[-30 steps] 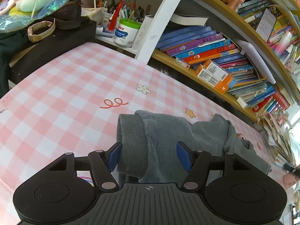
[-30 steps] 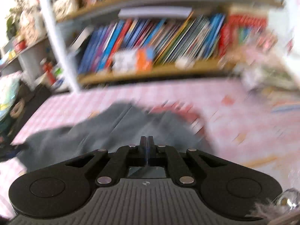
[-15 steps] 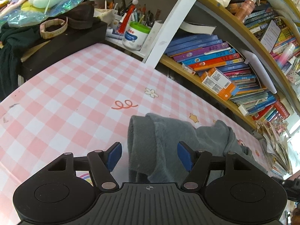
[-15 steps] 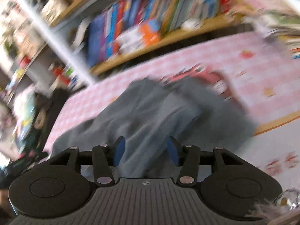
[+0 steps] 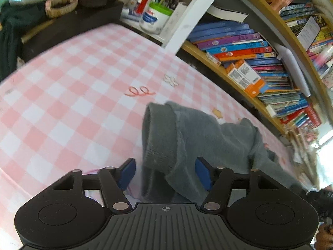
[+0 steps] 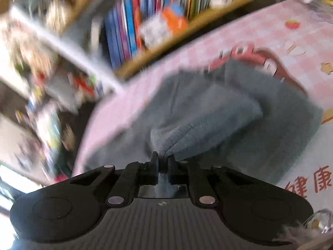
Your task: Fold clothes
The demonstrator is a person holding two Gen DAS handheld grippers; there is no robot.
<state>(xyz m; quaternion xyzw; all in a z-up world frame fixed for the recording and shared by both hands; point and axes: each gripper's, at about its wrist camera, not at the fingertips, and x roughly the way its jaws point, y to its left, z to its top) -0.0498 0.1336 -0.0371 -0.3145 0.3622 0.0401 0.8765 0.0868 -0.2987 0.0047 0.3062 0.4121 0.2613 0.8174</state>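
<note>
Left wrist view first: the left hand-held gripper (image 5: 165, 171) has its blue pads (image 5: 127, 171) spread wide, nothing pinched, and the ribbed cuff (image 5: 159, 137) of the grey sweatshirt (image 5: 208, 137) sits right between them, not touching either pad as far as I can tell. From there the sleeve runs away and off to the right, so its long axis heads diagonally across the pink checked surface (image 5: 62, 95) toward the bulk of the garment. Further back there's the bookshelf (image 5: 260, 66) and a white tub (image 5: 155, 18) stuffed with pens.

Right wrist view is pretty blurry, but the right hand-held gripper (image 6: 162, 162) is pressed nearly together on a fold of that same sweatshirt (image 6: 208, 112), which spreads out ahead of it over the surface, a red printed bit (image 6: 245, 55) poking out at the far edge.

My guess: left is the nearer one for the cuff, it's basically lined up already, just needs to clamp across the sleeve.
</note>
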